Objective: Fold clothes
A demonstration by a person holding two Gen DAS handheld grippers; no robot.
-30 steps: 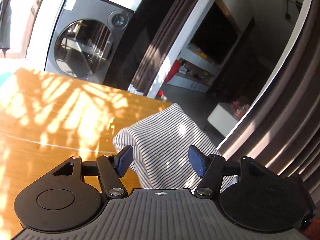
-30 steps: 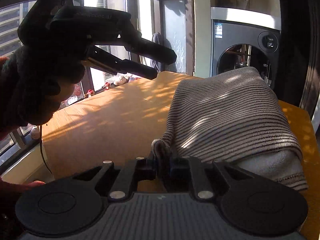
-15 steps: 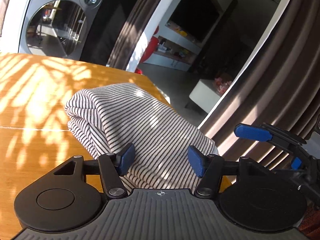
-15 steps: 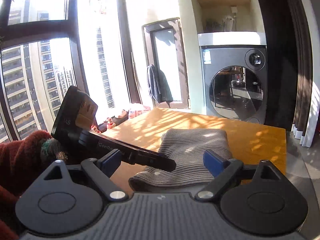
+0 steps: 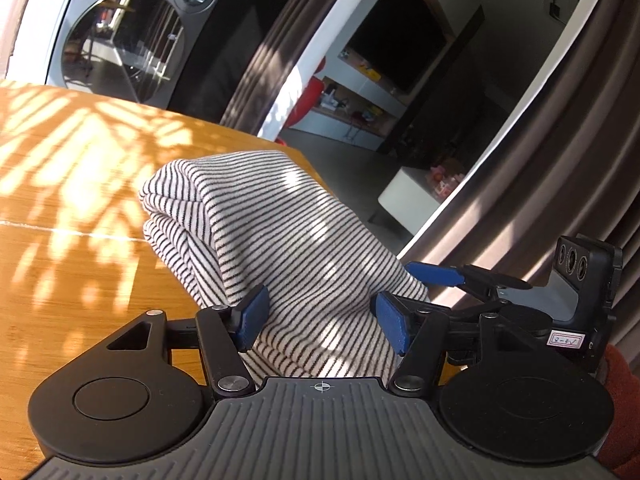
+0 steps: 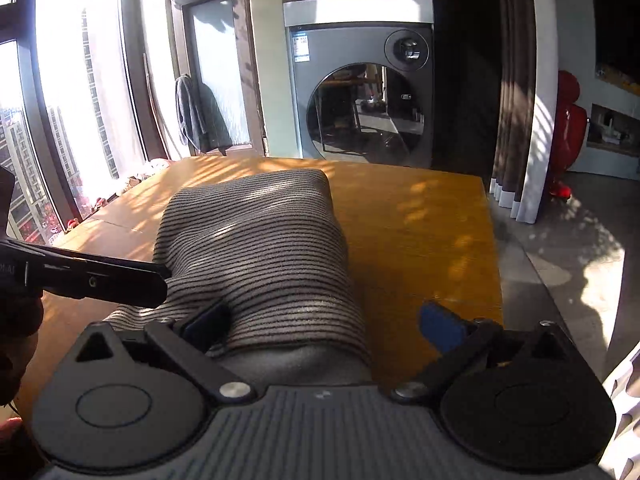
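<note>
Wooden table [image 5: 72,184] runs ahead of both grippers, sun-dappled. On it lies the folded striped garment [image 5: 280,240], a thick bundle w/ several layers stacked, near the table's far-right edge as seen from the left wrist.

Left gripper [image 5: 320,320]: jaws wide apart, blue pads [image 5: 252,318] either side of the garment's near end, cloth directly ahead & between them; can't tell if pads touch the fabric. Nothing pinched.

Right gripper [image 6: 324,324]: also spread wide. Garment sits ahead & to its left half, near end reaching up to the gripper body; the left finger is beside/against the cloth, the right blue pad [image 6: 440,326] over bare table, apart from the fabric.

Differences btw views: left wrist cam shows the bundle's layered fold edges on the left side + the right gripper's open fingers just beside the garment's right end. Right wrist cam shows the bundle lengthwise, top smooth, w/ a finger of the left gripper coming in from the left and overlapping the cloth's near-left part. Washing machine [image 6: 360,92] behind the table in both.
</note>
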